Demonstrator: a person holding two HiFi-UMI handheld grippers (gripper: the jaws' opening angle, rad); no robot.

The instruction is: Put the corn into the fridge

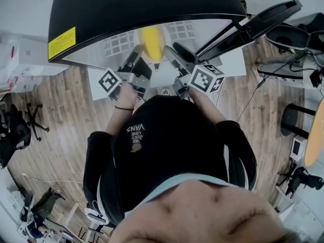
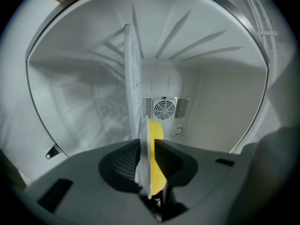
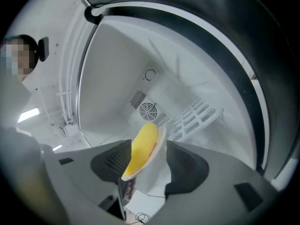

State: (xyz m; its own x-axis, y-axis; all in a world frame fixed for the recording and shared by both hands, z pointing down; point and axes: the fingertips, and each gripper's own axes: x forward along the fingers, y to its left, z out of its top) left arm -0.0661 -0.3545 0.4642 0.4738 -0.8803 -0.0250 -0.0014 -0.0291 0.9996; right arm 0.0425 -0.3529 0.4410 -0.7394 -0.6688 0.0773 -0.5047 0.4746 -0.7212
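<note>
At the fridge (image 3: 117,74) opening, the left gripper (image 2: 147,146) clamps a white plate (image 2: 143,165) carrying the yellow corn (image 2: 156,131). The right gripper (image 3: 149,149) gapes wide around it. Keep the plate level and slide it steadily inside.

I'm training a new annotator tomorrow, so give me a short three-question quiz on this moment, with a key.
1. True or false: the left gripper is clamped on the thin white plate with the yellow corn on it.
2. Multiple choice: the jaws of the right gripper are A) shut on the plate, B) apart, with plate and corn between them, C) apart with nothing between them.
3. Fill in: the round grille on the back wall of the white fridge covers a ____.
Key: 1 true; 2 B; 3 fan.
</note>
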